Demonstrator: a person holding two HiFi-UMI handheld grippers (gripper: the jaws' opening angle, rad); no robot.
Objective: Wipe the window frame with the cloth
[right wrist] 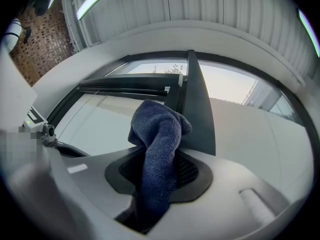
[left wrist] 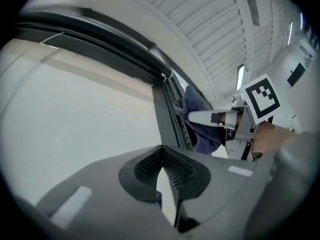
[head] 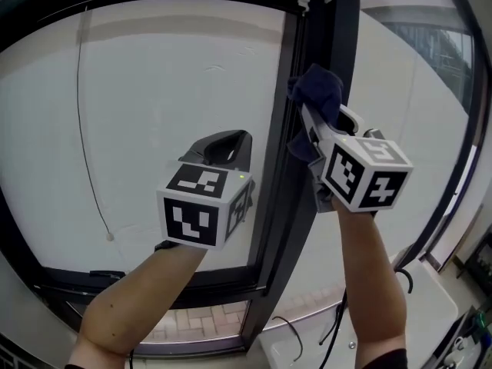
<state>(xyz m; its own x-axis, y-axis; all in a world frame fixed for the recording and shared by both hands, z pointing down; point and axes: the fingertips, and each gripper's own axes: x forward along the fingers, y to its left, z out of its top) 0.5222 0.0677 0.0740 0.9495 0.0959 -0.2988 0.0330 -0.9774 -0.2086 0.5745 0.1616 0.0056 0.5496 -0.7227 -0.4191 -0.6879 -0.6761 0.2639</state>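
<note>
1. The right gripper [head: 314, 125] is raised high against the dark vertical post of the window frame [head: 270, 229]. Its jaws are clamped on a dark blue cloth [head: 319, 91].
2. The cloth bunches out past the jaw tips. Its loose end appears pressed against the upper part of the post, just beside the glass pane [head: 169, 91].
3. The left gripper [head: 224, 146] hangs lower and to the left, in front of the glass and apart from the post. Its jaws are closed together with nothing between them.
4. Judging by this, the wiping step is in hand, with the cloth working the upper stretch of the post.
5. The next move likely calls for sliding the cloth along the post under steady pressure. The clamp must stay firm so the cloth does not slip out. The lower post and bottom rail seem left to wipe.
</note>
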